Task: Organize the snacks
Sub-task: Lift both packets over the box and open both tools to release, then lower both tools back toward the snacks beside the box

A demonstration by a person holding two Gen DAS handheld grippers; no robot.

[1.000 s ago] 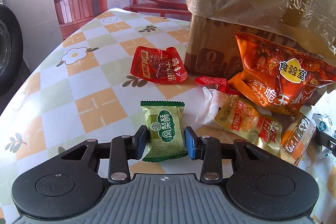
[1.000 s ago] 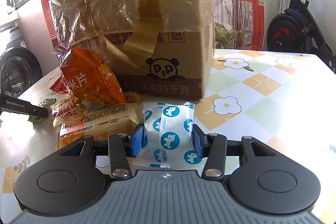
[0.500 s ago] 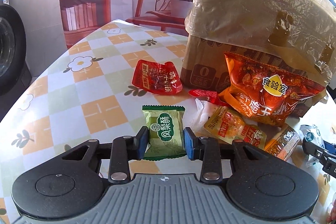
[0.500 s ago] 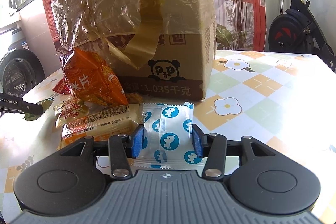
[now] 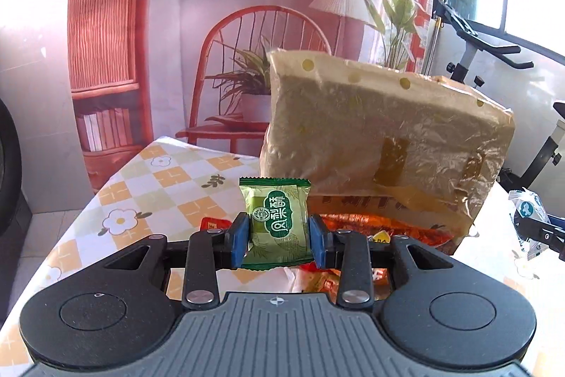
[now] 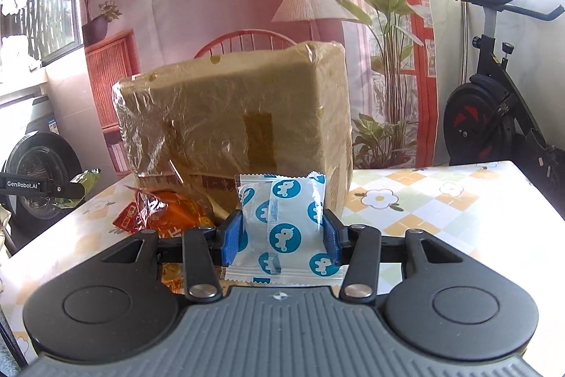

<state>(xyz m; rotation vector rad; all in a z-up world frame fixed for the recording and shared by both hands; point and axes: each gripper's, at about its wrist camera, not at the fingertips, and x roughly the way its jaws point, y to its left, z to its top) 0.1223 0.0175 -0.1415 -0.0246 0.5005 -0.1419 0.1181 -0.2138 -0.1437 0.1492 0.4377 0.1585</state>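
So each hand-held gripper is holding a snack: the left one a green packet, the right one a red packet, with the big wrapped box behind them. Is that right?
Not quite. The right hand-held gripper holds a white packet with blue dots, not a red one, as the right wrist view shows. The left hand-held gripper does hold the green packet, and the wrapped box stands behind.

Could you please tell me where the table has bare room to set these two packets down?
Bare tablecloth lies right of the cardboard box, and more left of it. The strip before the box is crowded with the orange snack bag and other wrappers.
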